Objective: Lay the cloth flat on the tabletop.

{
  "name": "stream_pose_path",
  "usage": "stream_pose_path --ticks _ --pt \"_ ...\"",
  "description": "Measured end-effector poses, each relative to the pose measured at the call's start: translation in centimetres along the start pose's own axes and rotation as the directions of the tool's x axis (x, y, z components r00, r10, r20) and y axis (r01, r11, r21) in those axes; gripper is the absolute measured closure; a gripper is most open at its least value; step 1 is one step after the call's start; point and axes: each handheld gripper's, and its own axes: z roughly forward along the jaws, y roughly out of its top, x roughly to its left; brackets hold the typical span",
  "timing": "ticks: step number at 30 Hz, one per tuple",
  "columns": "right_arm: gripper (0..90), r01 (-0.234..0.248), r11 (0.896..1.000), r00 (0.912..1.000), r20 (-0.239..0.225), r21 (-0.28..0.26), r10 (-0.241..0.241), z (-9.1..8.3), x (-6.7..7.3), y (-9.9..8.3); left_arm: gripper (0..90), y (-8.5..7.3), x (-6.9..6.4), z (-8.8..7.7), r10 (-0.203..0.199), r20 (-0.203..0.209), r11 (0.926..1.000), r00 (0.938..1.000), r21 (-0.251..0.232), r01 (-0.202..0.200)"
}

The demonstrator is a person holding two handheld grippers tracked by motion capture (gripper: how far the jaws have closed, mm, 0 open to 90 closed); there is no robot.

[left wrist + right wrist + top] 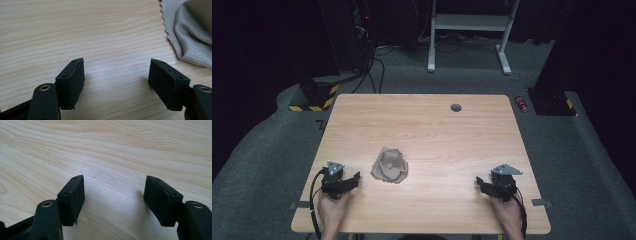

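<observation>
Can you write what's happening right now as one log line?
left gripper: open, empty | right gripper: open, empty | cloth: crumpled on table, untouched

High view: fixed cam above near edge of table (422, 125), facing forward and down, far enough back to catch whole tabletop plus floor beyond. Left gripper view: super low, skimming wood, cloth (190, 30) edge at upper right. Right gripper view: same low close angle over bare wood grain. Overlap: high and left views both get cloth (390, 165); all three share tabletop.
</observation>
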Motion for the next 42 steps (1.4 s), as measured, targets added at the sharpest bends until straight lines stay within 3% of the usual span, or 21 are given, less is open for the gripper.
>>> stream_pose_path --ticks 9,19,28,37,41,42 --pt "31.8 -0.007 1.0 0.9999 0.011 -0.001 0.007 0.0 -0.1 0.0 25.8 0.0 -0.1 0.1 0.013 0.014 0.9999 0.9998 0.008 -0.013" --pt "23.6 -0.025 1.0 0.9993 0.028 0.011 0.025 0.2 -0.3 0.1 17.6 0.2 -0.2 0.2 0.022 0.023 0.9995 0.9995 0.023 -0.022" --pt "19.5 -0.04 0.999 0.9985 0.039 0.019 0.039 0.2 -0.4 0.1 20.7 0.1 -0.3 0.2 0.016 0.016 0.9998 0.9997 0.014 -0.016" --pt "19.4 -0.038 0.999 0.9985 0.039 0.018 0.037 0.2 -0.4 0.1 24.2 0.3 -1.1 -0.1 0.015 0.063 0.9999 0.9979 -0.009 -0.015" --pt "19.5 -0.039 0.999 0.9985 0.039 0.017 0.038 0.3 -0.4 0.1 24.8 0.7 -1.7 -0.4 0.024 0.098 0.9997 0.9949 -0.012 -0.023" --pt "19.5 -0.038 0.999 0.9985 0.039 0.017 0.038 0.3 -0.4 0.1 25.0 0.9 -2.1 -0.5 0.028 0.124 0.9995 0.9918 -0.016 -0.027"
